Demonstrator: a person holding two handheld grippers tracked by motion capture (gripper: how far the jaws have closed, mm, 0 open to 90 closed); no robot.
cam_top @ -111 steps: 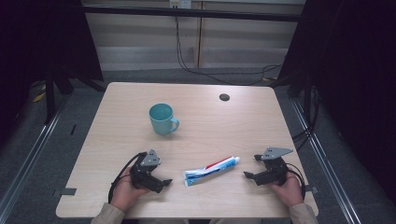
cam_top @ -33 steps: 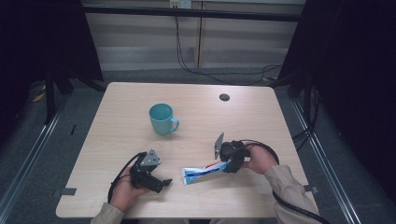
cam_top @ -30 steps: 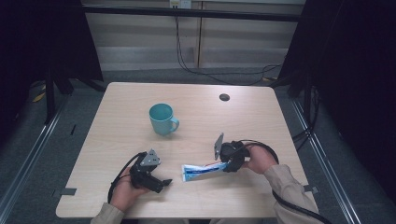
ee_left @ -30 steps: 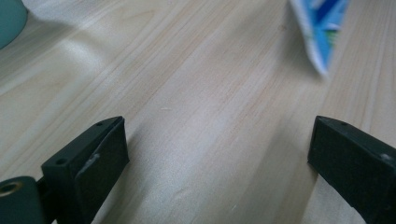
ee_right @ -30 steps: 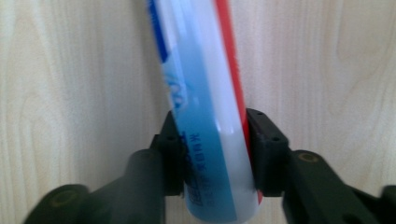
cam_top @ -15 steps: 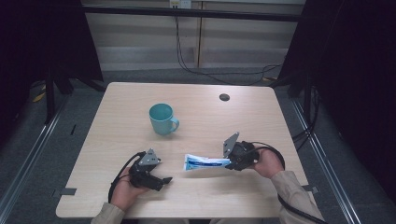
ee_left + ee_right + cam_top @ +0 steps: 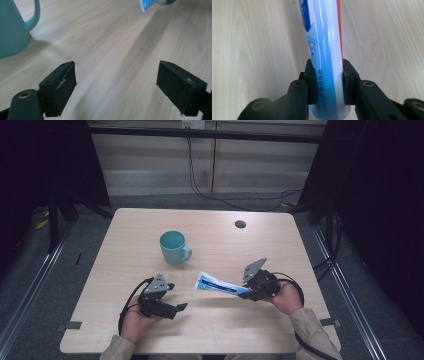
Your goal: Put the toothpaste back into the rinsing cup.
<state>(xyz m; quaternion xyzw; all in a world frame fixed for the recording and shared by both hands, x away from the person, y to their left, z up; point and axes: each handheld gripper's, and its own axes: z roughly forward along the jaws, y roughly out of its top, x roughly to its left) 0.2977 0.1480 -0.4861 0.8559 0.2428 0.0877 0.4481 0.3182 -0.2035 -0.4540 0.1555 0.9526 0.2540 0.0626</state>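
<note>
Right tongs [image 7: 325, 75] pinch toothpaste tube [image 7: 324, 50] — blue Chinese lettering | left tongs [image 7: 116, 82] spread — bare

A lab rig: bare wooden table [image 7: 215, 330] between dark curtains [image 7: 380, 195], trailing cables [image 7: 220, 195].

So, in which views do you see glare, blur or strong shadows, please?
Right gripper view: a bright glare stripe runs along the toothpaste tube, and the near black jaws are soft. Left gripper view: the teal mug and the tube end are blurred, and a long shadow lies across the table. High view: the floor around is dark, and the right gripper is small.
</note>
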